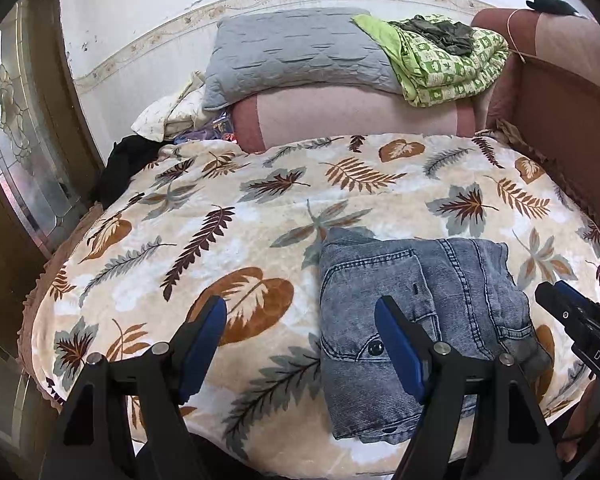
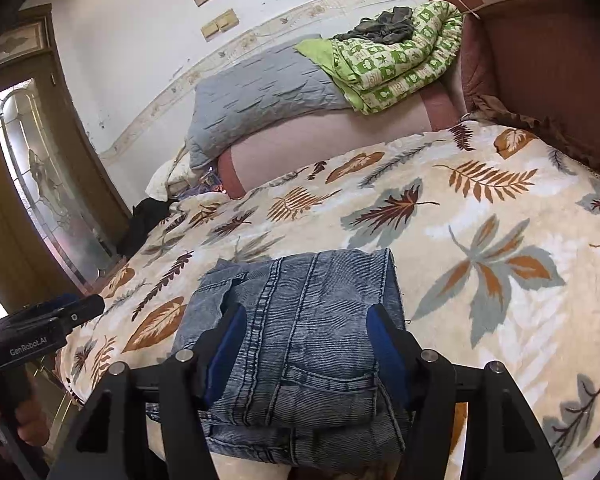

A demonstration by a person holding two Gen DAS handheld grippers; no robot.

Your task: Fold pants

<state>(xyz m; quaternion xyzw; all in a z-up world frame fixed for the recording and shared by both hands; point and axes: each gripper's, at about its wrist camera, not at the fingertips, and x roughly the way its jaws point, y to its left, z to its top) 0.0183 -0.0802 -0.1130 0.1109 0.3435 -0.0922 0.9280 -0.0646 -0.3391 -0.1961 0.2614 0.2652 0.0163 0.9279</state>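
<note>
A folded pair of faded blue denim jeans (image 1: pixel 420 320) lies at the near edge of a cream leaf-patterned blanket (image 1: pixel 260 208). The left gripper (image 1: pixel 300 320) and right gripper (image 2: pixel 304 328) both hover above it, jaws spread, grasping nothing.

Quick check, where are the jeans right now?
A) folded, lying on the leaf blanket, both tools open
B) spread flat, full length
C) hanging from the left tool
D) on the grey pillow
A: the jeans lie as a compact folded stack on the leaf blanket; the left tool and right tool both stand open, gripping nothing.
</note>
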